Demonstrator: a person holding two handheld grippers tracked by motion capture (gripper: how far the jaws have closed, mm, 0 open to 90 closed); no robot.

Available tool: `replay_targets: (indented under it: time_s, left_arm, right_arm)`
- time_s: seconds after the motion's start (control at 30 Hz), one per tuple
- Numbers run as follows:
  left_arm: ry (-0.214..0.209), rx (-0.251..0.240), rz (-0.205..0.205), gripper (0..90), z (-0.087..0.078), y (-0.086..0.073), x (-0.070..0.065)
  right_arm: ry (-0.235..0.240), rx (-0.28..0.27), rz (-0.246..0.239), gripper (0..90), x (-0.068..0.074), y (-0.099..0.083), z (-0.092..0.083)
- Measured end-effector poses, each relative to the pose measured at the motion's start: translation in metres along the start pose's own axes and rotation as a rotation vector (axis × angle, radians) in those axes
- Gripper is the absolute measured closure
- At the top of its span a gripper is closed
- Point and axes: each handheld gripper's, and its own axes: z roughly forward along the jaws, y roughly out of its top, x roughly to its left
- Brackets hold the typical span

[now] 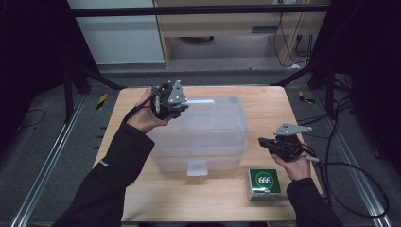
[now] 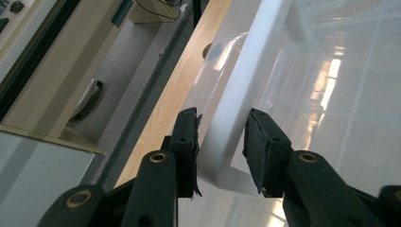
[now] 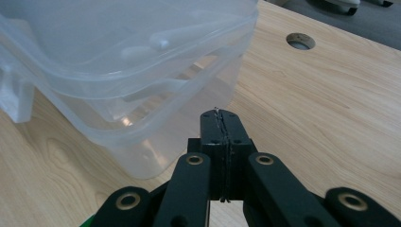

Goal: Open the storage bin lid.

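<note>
Near edge: green box [image 1: 264,183] marked 666 sits untouched on the table [image 1: 208,198], just beside my right hand. Right gripper [image 1: 266,143] is clamped shut on nothing, hovering off the right end of the clear plastic bin [image 1: 201,135]. Bin is mid-table, lid on, front latch [image 1: 196,167] facing me. Far left corner: left gripper [image 2: 221,130] has its jaws part open straddling the lid's white handle bar [image 2: 239,94], with a gap at the pads [image 2: 257,142], so no grip yet. Looks like the lid-opening step. Next: close left on the bar, bring right onto the bin to steady it.
</note>
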Motion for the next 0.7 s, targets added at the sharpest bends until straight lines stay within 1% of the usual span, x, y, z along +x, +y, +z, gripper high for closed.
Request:
replay_targets:
  time_s: [0.1,0.13,0.17,0.2,0.3,0.37,0.4,0.43,0.53,0.57,0.6,0.67,0.7]
  left_arm:
    - [0.003,-0.005,-0.006,65.2,0.001,0.000,0.002]
    - [0.009,-0.008,-0.009,65.1,0.001,0.000,0.003]
    - [0.011,-0.001,-0.011,65.1,0.001,0.001,0.004]
    - [0.015,-0.007,-0.012,65.0,0.002,0.001,0.004]
    - [0.021,-0.010,-0.020,64.8,0.002,0.002,0.006]
    - [0.028,-0.006,-0.023,64.6,0.003,0.003,0.008]
    - [0.028,-0.006,-0.023,64.5,0.003,0.003,0.008]
    - [0.034,-0.005,-0.031,64.4,0.003,0.003,0.009]
    - [0.035,-0.002,-0.038,63.9,0.004,0.004,0.011]
    - [0.038,-0.010,-0.048,63.8,0.005,0.003,0.012]
    - [0.039,-0.005,-0.051,63.7,0.005,0.004,0.013]
    - [0.041,-0.009,-0.052,63.6,0.005,0.004,0.013]
    - [0.041,0.000,-0.050,63.6,0.005,0.005,0.014]
  right_arm:
    - [0.009,-0.003,-0.008,90.0,0.002,0.001,0.001]
    - [0.012,-0.005,-0.010,90.0,0.003,0.002,0.002]
    - [0.014,-0.006,-0.008,90.0,0.004,0.002,0.002]
    - [0.019,-0.010,-0.011,90.0,0.005,0.003,0.002]
    - [0.027,-0.015,-0.004,90.0,0.007,0.003,0.003]
    - [0.039,-0.031,-0.004,90.0,0.009,0.005,0.004]
    - [0.039,-0.031,-0.004,90.0,0.009,0.005,0.004]
    - [0.051,-0.041,0.002,90.0,0.010,0.005,0.005]
    - [0.059,-0.057,0.006,90.0,0.012,0.007,0.007]
    - [0.068,-0.062,0.011,90.0,0.013,0.008,0.008]
    - [0.074,-0.061,0.016,90.0,0.014,0.009,0.009]
    - [0.074,-0.065,0.008,90.0,0.015,0.009,0.010]
    - [0.081,-0.063,0.005,90.0,0.017,0.010,0.013]
